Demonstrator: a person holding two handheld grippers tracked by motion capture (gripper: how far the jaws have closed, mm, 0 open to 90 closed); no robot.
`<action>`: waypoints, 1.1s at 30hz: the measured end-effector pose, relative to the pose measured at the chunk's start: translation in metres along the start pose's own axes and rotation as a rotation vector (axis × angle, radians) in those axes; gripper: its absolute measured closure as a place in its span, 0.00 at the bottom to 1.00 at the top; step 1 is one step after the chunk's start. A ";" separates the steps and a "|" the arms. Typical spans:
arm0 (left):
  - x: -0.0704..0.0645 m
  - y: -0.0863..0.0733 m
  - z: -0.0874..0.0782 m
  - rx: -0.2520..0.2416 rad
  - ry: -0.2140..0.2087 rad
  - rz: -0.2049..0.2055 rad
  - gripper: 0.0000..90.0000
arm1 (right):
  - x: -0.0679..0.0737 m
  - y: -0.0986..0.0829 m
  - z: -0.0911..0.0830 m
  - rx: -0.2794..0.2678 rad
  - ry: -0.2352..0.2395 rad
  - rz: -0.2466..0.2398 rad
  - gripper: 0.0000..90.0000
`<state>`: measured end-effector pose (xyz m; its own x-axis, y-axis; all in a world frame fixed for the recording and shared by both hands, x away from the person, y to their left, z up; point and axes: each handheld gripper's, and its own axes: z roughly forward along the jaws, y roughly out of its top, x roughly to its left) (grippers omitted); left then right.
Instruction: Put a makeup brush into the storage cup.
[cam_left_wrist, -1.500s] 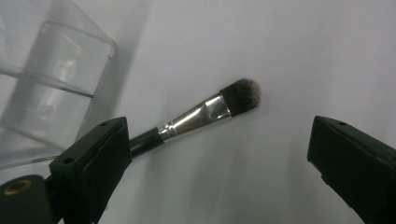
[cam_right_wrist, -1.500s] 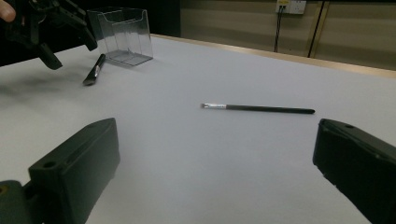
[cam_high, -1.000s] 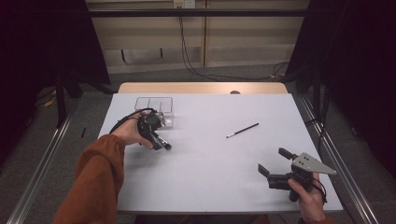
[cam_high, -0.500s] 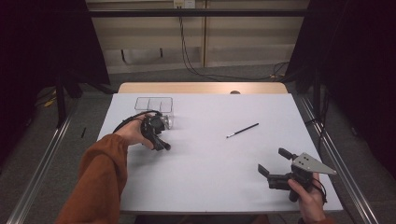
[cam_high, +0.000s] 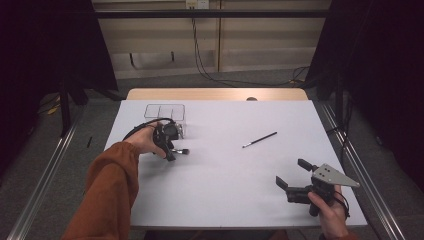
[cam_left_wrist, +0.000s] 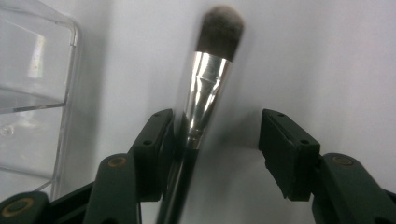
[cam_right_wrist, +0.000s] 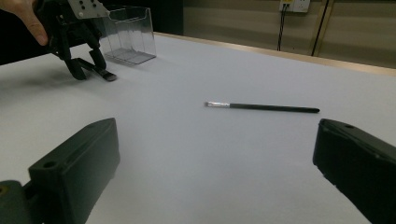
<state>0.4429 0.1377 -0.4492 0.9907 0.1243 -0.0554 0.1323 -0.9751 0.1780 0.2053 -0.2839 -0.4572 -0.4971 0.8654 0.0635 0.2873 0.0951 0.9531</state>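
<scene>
A makeup brush (cam_left_wrist: 206, 84) with a silver ferrule and dark bristles lies on the white table (cam_high: 225, 185), its head (cam_high: 184, 151) pointing right. My left gripper (cam_left_wrist: 217, 135) stands over it, open, and the brush rests against the left jaw with a wide gap to the other. In the high view that left gripper (cam_high: 172, 150) is just in front of a clear acrylic organizer (cam_high: 165, 112). A thin black brush (cam_high: 260, 139) lies at mid-table. My right gripper (cam_high: 291, 172) is open at the front right and holds nothing; the thin brush (cam_right_wrist: 261, 107) lies beyond its jaws.
The organizer (cam_right_wrist: 128, 35) is a see-through box with compartments, close to the left gripper (cam_right_wrist: 86, 70); its wall (cam_left_wrist: 32, 70) sits just left of the jaws. A wooden strip (cam_high: 215, 94) runs along the table's far edge.
The left hand and its gripper have shifted slightly to the right beside the organizer. The right gripper and the thin brush have stayed put.
</scene>
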 end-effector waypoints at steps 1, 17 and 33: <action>0.000 0.000 0.000 0.001 0.004 -0.004 0.51 | 0.000 0.000 0.000 -0.001 0.001 0.000 0.00; 0.004 0.004 -0.002 0.010 0.002 -0.061 0.75 | 0.000 0.000 0.000 0.005 0.001 0.000 0.00; 0.005 0.006 -0.003 0.007 -0.003 -0.148 0.87 | 0.000 0.000 0.000 0.007 -0.003 0.002 0.00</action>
<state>0.4490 0.1335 -0.4457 0.9604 0.2659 -0.0833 0.2763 -0.9475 0.1608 0.2054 -0.2844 -0.4576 -0.4943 0.8669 0.0642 0.2938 0.0971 0.9509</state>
